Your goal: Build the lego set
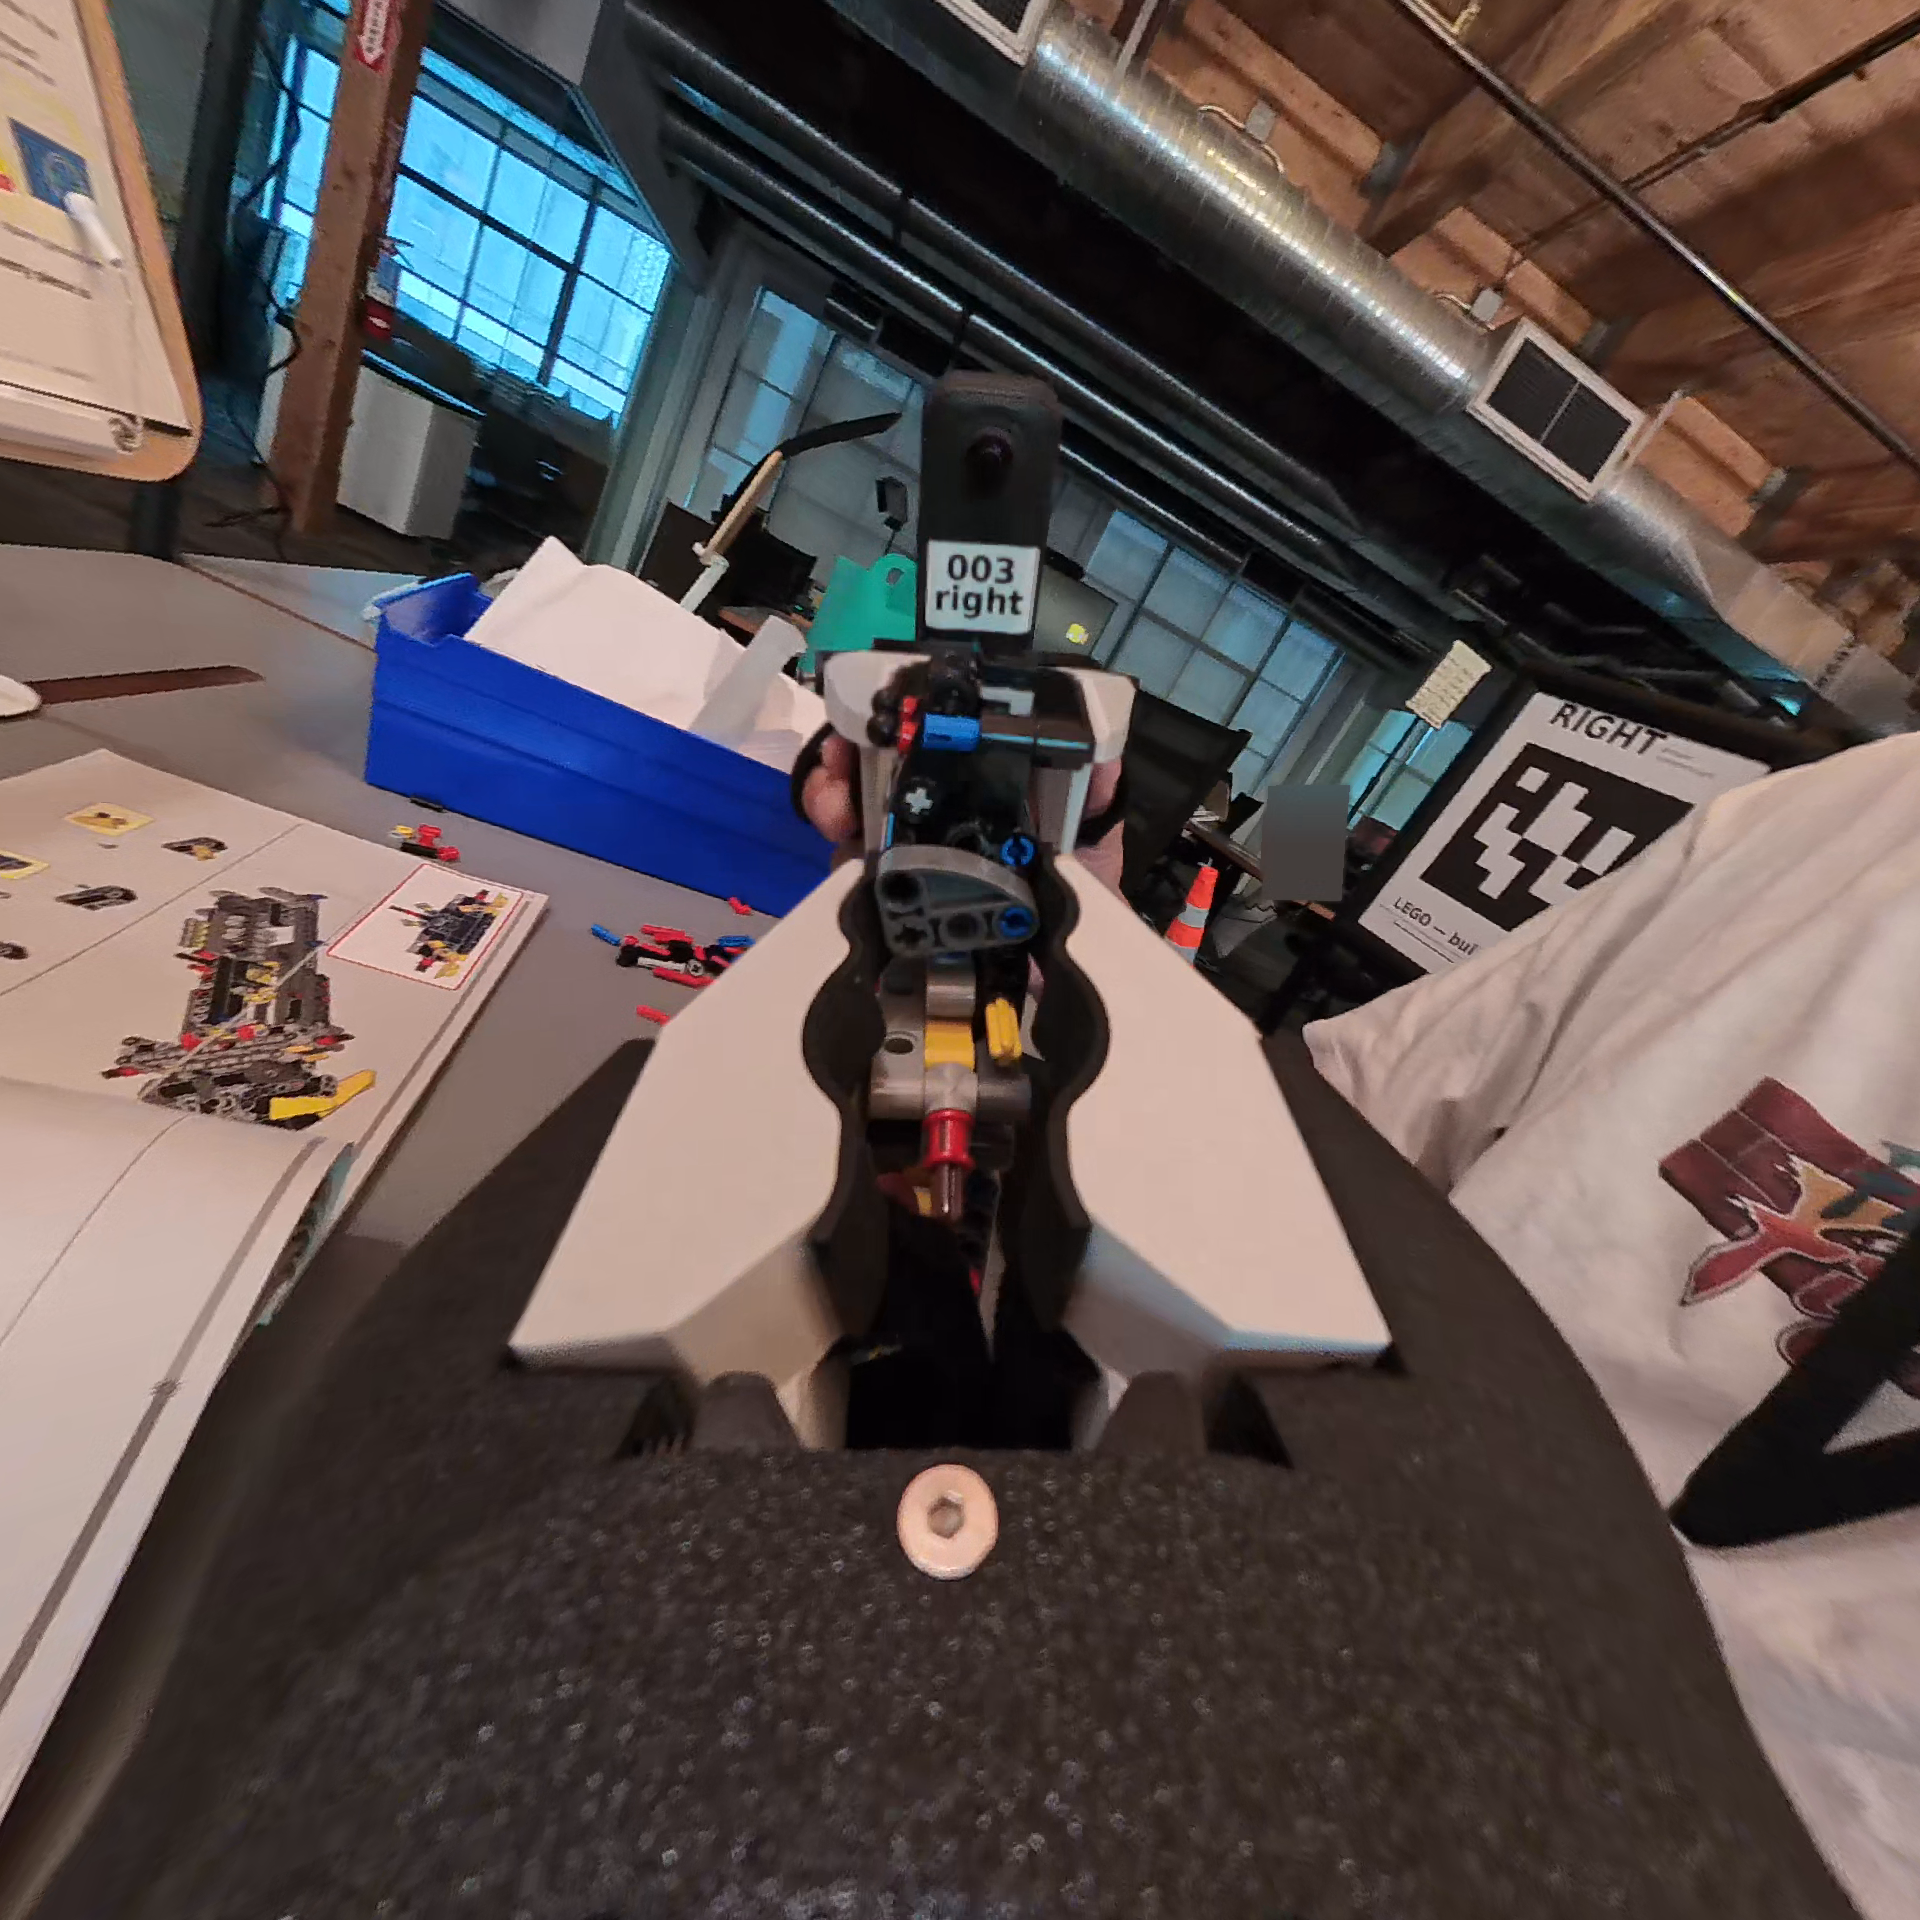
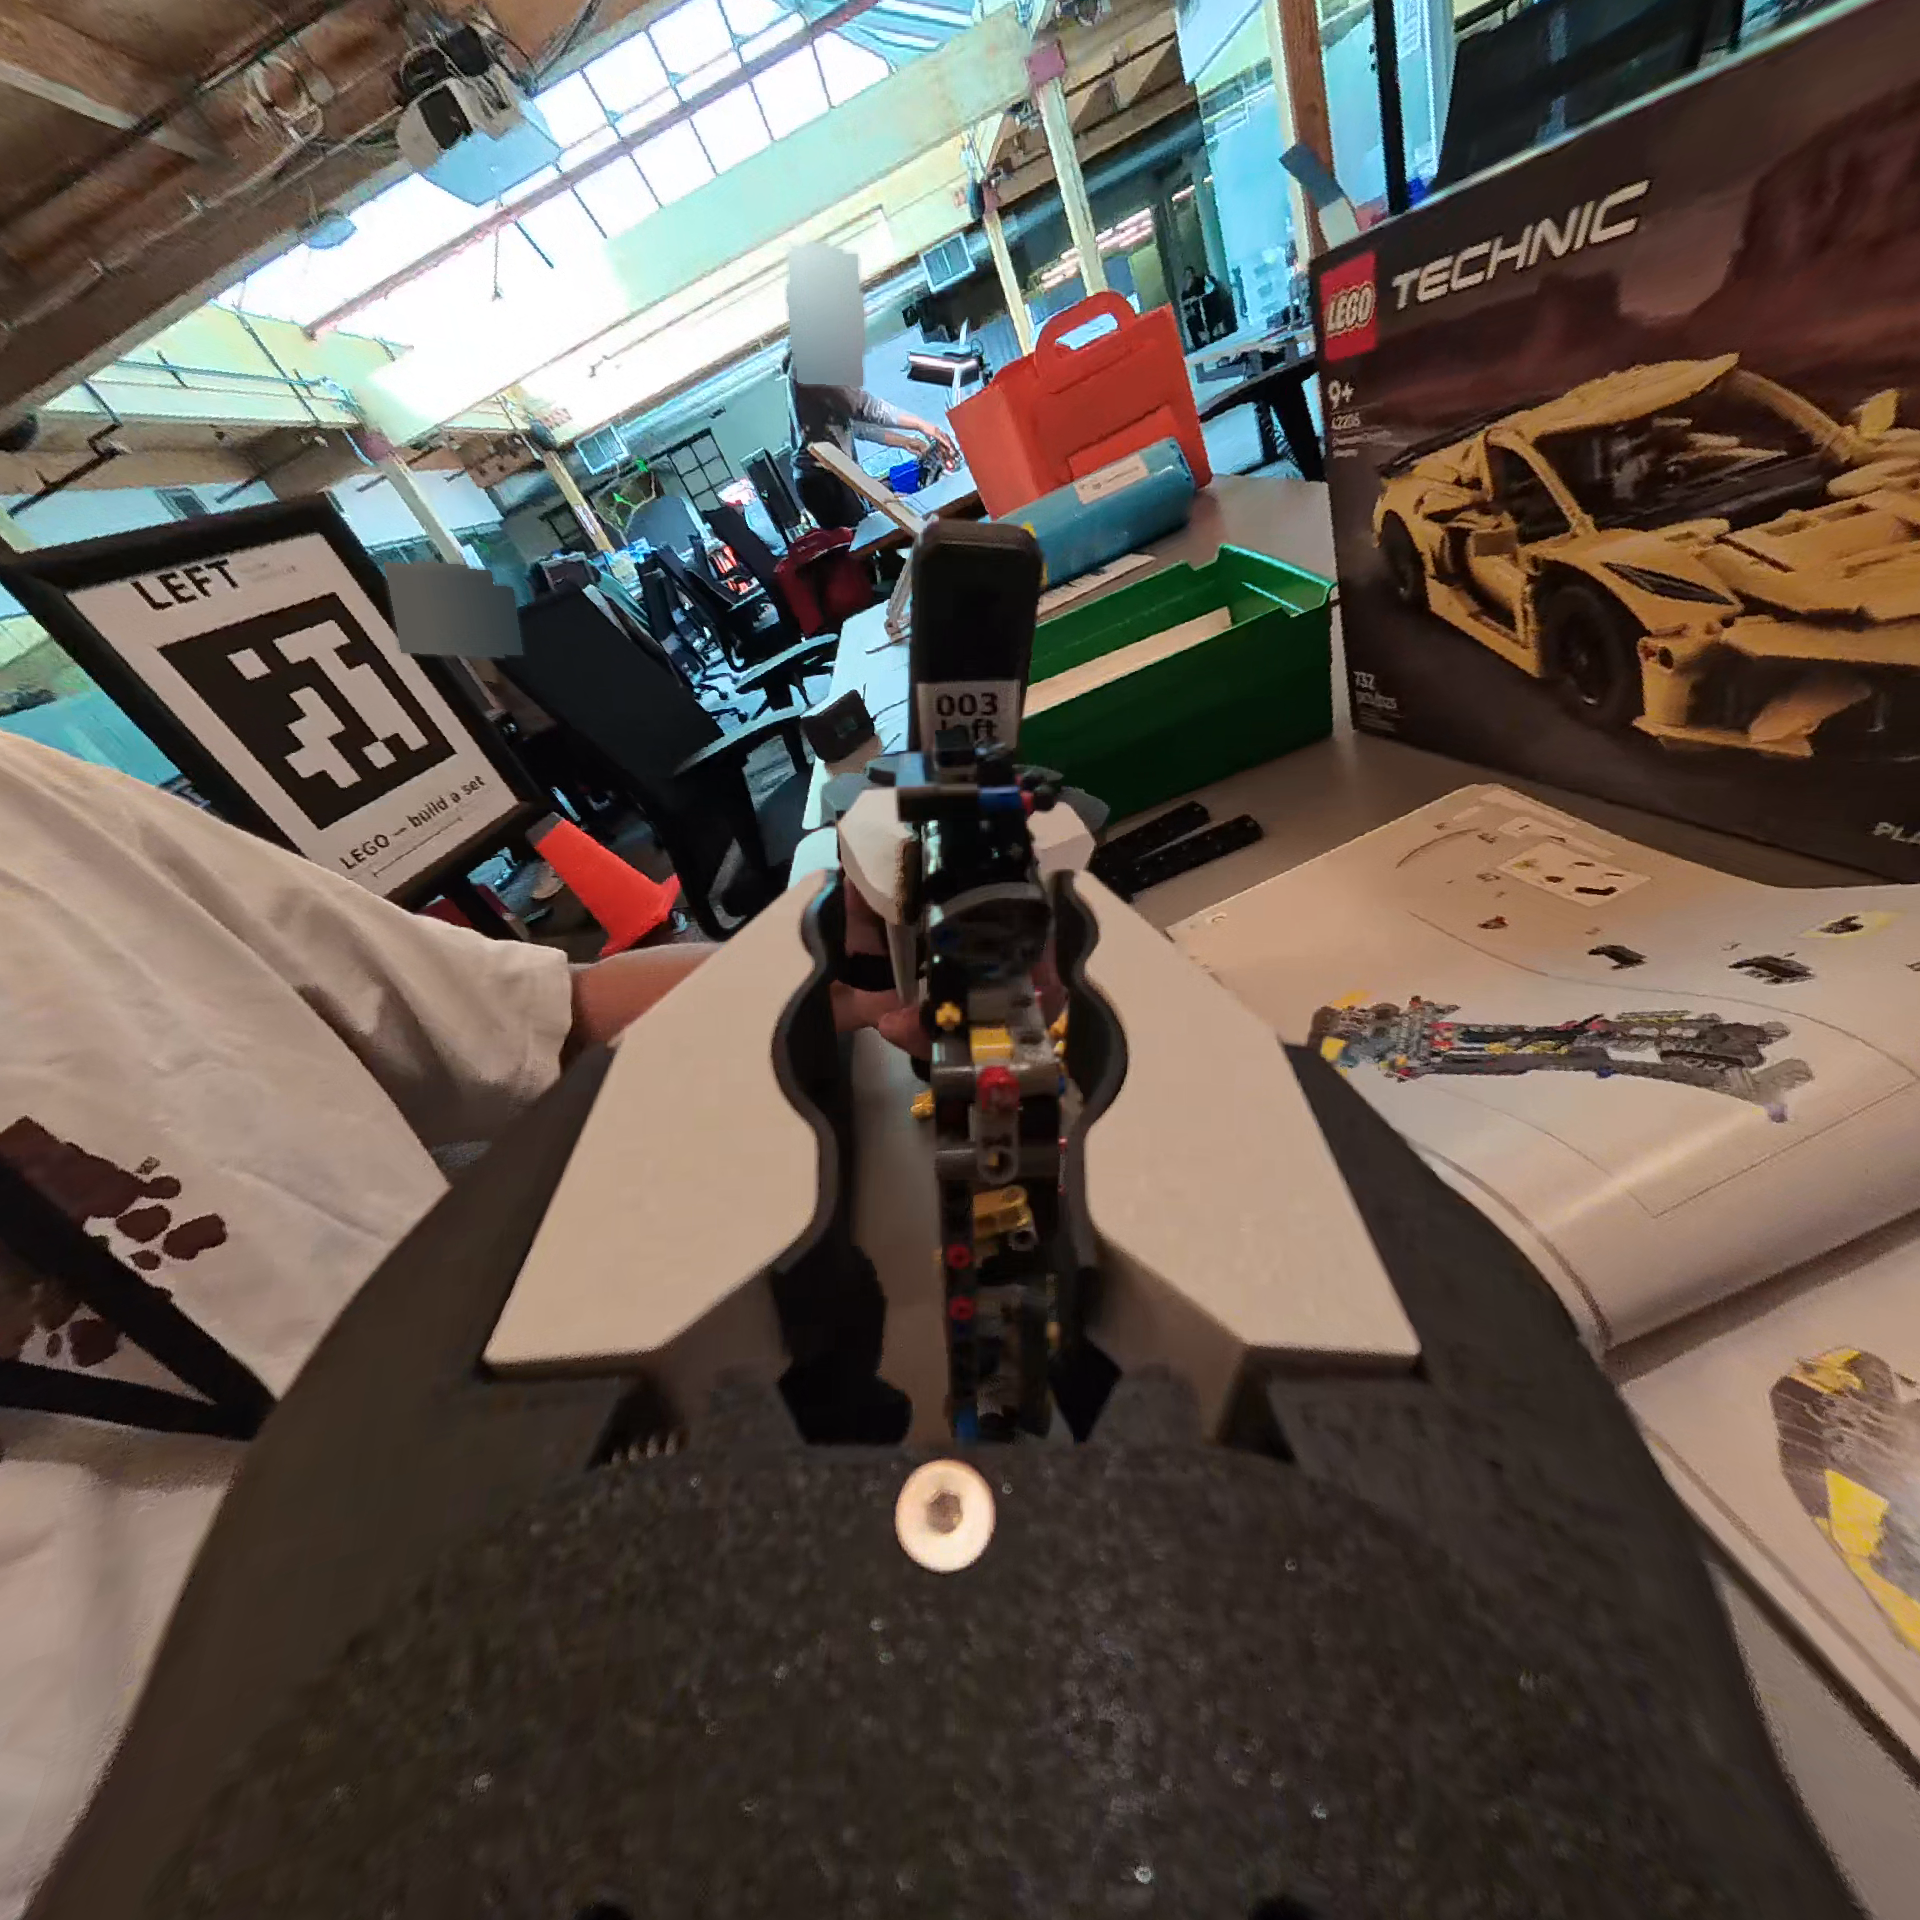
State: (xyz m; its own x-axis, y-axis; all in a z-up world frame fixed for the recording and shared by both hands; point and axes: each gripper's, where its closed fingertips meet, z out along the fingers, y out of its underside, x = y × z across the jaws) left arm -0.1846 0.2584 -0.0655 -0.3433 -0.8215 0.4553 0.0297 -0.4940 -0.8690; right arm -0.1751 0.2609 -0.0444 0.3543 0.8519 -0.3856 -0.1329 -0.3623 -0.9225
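Bricks joined into one long, narrow lego build (image 1: 951, 997) fill the left wrist view, held up off the grey desk (image 1: 208, 665) between the jaws of the left gripper (image 1: 951, 940), which are clamped on its near end. The right gripper (image 1: 971, 748) faces back from the far end, its jaws closed on the same build. On the desk to the left lie an open instruction booklet (image 1: 239, 997), a scatter of red, blue and black loose pieces (image 1: 675, 951), and a blue bin (image 1: 582, 748) holding crumpled white paper (image 1: 623, 634).

From the right wrist view, the build (image 2: 992, 1143) runs lengthwise between the right gripper's (image 2: 951, 925) jaws, gripped, with the left gripper (image 2: 966, 831) clamped on its far end. Beyond sit a green bin (image 2: 1174, 675) with flat white sheets inside, the set's box (image 2: 1621, 499), the booklet (image 2: 1558, 1018), and an orange bag (image 2: 1081, 416).
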